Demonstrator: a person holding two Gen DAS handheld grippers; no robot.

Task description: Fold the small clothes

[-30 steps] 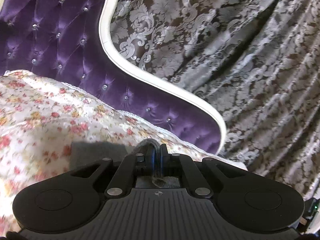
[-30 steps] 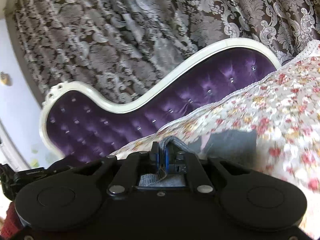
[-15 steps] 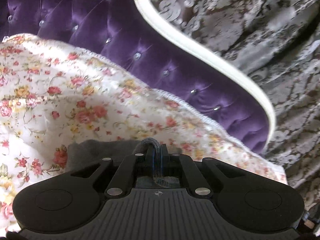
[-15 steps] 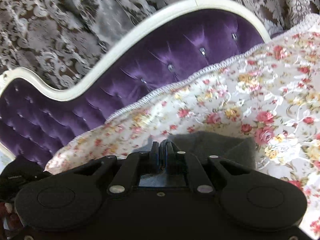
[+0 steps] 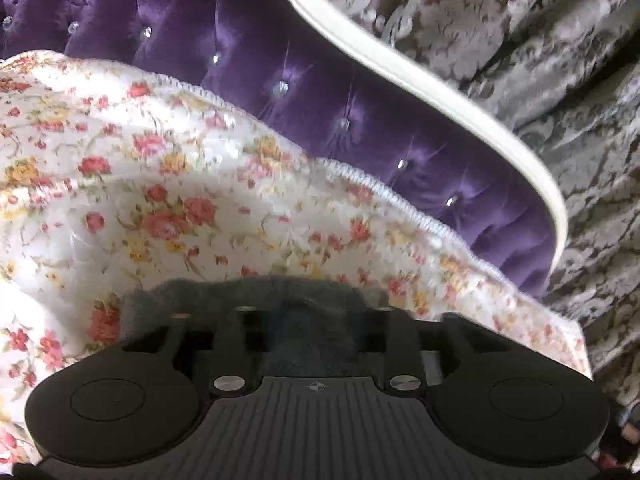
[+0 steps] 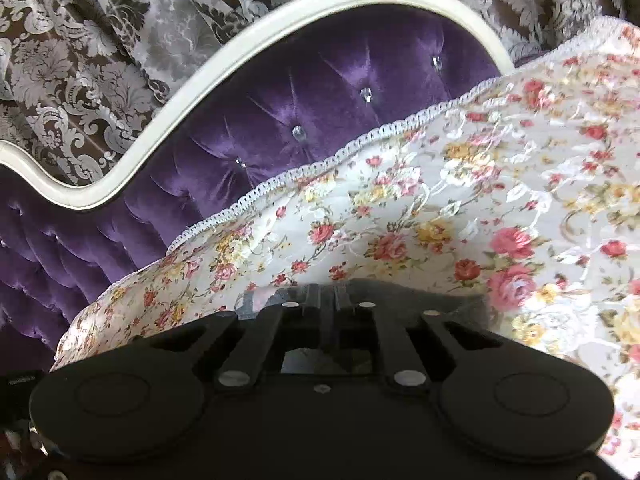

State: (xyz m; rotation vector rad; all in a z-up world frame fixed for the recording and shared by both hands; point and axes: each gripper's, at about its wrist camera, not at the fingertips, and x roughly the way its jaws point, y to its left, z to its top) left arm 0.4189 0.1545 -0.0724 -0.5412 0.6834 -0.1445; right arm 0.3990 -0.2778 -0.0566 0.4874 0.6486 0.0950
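A small grey garment lies on the floral bed cover, right in front of my left gripper. The left jaws are opening and stand well apart, blurred, with the grey cloth lying loose between them. In the right wrist view the same grey garment shows on both sides of my right gripper. The right jaws are opening too, with only a narrow dark gap between them. The grey edge no longer loops above them. Both gripper bodies hide most of the garment.
A purple tufted headboard with a white curved frame rises behind the bed cover. Grey damask curtains hang beyond it. The right wrist view shows the headboard, curtains and floral cover.
Both grippers sank toward the floral cover, carrying the grey garment down onto it. The left jaws then parted widely and let the cloth go. The right jaws parted slightly.
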